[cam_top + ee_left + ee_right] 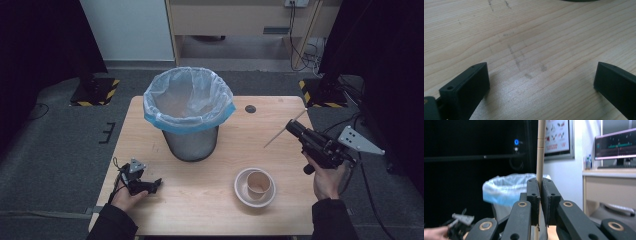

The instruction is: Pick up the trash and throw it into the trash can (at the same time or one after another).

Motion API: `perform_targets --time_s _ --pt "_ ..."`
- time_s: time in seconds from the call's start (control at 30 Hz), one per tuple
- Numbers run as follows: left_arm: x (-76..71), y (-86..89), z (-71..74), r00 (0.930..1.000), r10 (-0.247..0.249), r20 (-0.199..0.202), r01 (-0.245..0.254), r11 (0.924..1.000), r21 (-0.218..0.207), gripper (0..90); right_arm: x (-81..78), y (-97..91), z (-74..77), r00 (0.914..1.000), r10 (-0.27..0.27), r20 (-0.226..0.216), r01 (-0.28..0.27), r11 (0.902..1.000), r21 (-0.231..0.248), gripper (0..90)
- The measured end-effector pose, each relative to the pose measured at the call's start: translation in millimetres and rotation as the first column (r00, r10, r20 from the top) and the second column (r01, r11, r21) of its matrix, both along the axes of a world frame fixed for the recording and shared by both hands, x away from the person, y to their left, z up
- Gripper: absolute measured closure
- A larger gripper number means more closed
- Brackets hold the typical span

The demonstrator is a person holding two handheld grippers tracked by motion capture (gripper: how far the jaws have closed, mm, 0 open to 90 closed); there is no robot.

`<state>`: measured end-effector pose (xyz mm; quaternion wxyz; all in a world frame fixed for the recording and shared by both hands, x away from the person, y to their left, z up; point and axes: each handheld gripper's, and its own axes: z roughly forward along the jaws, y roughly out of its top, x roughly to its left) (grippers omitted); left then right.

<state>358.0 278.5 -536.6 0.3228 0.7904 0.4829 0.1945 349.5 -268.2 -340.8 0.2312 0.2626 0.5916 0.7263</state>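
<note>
your right gripper (291,127) is clamped on the chopstick (280,133), raised to the right of the bin (189,112); your left gripper (155,184), jaws apart, rests on the table (210,200) in front of the bin.

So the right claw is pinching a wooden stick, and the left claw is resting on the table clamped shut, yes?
Not quite. The left claw rests on the table with its jaws wide open and nothing between them, as the left gripper view shows. The right claw does pinch the stick.
</note>
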Motion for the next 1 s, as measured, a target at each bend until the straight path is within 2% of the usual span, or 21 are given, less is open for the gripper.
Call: perform_targets --time_s 0.03,0.17,0.3,0.43,1.0 --pt "0.0 0.0 0.0 1.0 0.0 0.0 0.0 1.0 0.0 0.0 3.6 2.2 5.6 0.9999 0.006 0.012 -0.006 0.9997 0.023 85.3" --pt "0.0 0.0 0.0 1.0 0.0 0.0 0.0 1.0 0.0 0.0 8.1 6.1 13.2 0.9997 0.005 0.025 -0.005 0.9995 0.03 85.3" --pt "0.0 0.0 0.0 1.0 0.0 0.0 0.0 1.0 0.0 0.0 14.8 12.7 30.1 0.9994 -0.003 0.034 0.002 0.9991 0.043 85.3" --pt "0.0 0.0 0.0 1.0 0.0 0.0 0.0 1.0 0.0 0.0 18.6 15.4 40.5 0.9992 -0.004 0.039 0.002 0.9987 0.052 85.3" --pt "0.0 0.1 0.0 1.0 0.0 0.0 0.0 1.0 0.0 0.0 36.8 39.0 90.8 0.9972 -0.004 0.074 0.0 0.9991 0.043 85.3"
